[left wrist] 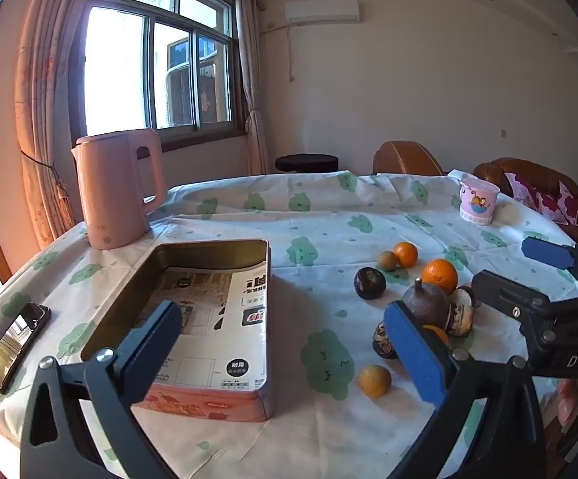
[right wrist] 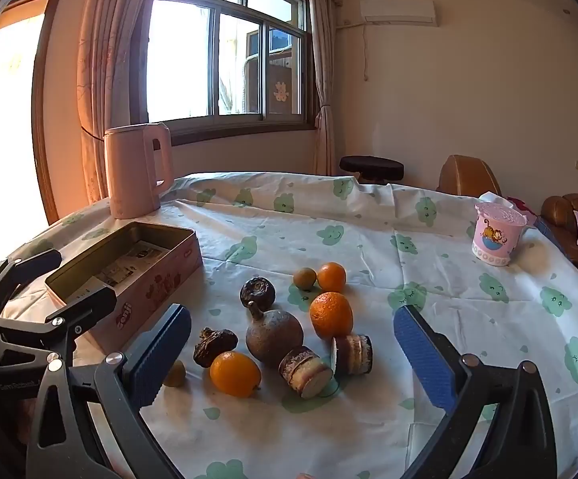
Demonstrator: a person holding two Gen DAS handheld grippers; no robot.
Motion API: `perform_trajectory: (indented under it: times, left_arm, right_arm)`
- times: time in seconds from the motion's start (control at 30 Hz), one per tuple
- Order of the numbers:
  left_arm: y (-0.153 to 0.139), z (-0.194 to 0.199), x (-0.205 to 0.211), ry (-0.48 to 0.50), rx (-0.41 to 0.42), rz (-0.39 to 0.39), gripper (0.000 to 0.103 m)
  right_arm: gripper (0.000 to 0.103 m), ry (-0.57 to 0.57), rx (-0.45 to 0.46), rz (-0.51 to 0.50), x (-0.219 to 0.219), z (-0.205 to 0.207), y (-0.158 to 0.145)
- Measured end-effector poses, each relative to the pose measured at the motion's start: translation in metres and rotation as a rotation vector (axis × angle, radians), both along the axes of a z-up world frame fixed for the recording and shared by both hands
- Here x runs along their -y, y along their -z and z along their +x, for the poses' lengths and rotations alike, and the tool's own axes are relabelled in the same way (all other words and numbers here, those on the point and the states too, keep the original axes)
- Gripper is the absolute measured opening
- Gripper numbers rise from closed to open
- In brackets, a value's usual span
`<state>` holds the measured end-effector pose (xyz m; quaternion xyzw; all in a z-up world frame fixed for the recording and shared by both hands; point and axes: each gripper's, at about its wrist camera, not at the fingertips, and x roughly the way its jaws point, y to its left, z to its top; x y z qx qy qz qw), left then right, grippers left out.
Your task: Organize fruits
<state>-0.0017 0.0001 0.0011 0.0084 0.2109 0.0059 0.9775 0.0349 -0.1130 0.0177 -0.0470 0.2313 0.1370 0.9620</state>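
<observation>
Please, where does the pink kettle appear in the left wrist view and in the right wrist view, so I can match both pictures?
Left wrist view: the pink kettle stands upper left on the table, just behind the far end of the open tin box.
Right wrist view: the pink kettle stands left of centre, again behind the tin box.
Shared landmark: the pink cartoon cup at the right of the table.

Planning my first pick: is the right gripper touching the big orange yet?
Apart. In the right wrist view the right gripper stands open, both blue pads clear of the big orange, with bare tablecloth between pad and fruit.
</observation>
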Motion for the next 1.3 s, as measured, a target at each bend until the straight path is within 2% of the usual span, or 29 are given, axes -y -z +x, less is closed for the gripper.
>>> perform_trajectory:
  times: [0.37, 1.3]
  left_arm:
    - [0.011, 0.003, 0.005, 0.012, -0.028, 0.014, 0.103]
    - [0.013, 0.003, 0.009, 0.016, -0.031, 0.025, 0.103]
  right_arm:
    - [0.102, 0.011, -0.002, 0.0, 0.002, -0.003, 0.012]
    - [0.102, 0.01, -0.002, 0.017, 0.002, -0.005, 0.013]
